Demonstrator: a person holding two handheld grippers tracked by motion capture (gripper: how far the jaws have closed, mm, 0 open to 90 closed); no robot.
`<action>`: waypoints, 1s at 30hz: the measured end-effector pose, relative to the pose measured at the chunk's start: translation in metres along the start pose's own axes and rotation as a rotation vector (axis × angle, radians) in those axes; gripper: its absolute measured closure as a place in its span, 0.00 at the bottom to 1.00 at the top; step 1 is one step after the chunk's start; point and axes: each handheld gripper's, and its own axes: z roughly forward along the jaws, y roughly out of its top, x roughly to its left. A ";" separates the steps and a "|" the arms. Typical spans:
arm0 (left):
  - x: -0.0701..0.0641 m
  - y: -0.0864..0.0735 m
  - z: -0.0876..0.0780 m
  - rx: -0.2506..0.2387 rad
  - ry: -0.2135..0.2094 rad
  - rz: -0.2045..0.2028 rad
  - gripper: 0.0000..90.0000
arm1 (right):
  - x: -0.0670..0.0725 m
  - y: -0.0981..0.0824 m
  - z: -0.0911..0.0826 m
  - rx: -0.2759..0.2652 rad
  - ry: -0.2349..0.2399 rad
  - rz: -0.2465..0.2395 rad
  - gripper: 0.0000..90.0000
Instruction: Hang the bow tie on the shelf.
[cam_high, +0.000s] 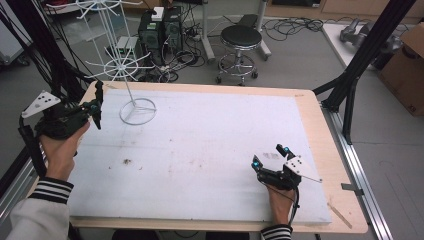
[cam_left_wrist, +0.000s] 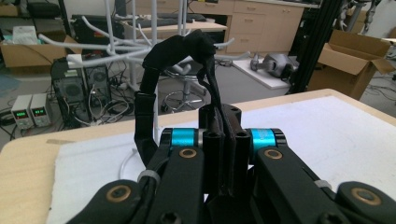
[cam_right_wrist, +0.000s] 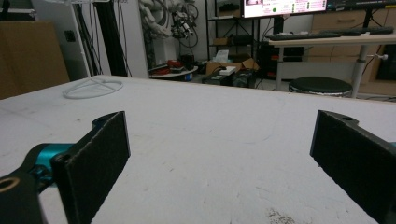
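Black strap (cam_left_wrist: 154, 116), looping up in the left gripper view, sits pinched in left tongs (cam_left_wrist: 223, 140); right tongs (cam_high: 270, 156) gape empty.

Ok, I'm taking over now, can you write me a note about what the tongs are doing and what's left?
Left tongs: shut on a black strap, held up off the table beside the white wire rack at the far left corner.
Right tongs: open, empty, low over the white mat at the near right.
Done: the strap is picked up.
Left: probably hang it on one of the rack's arms; it is not yet hung.
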 end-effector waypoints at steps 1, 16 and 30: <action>0.000 0.002 0.001 -0.002 0.000 0.000 0.97 | 0.000 0.000 0.000 -0.001 0.001 0.002 0.04; -0.003 0.012 0.012 -0.002 0.006 0.030 0.97 | -0.001 0.000 0.000 -0.007 0.002 -0.002 0.04; -0.006 0.009 0.024 0.009 0.013 0.040 0.97 | -0.001 0.000 0.000 -0.007 0.002 -0.001 0.04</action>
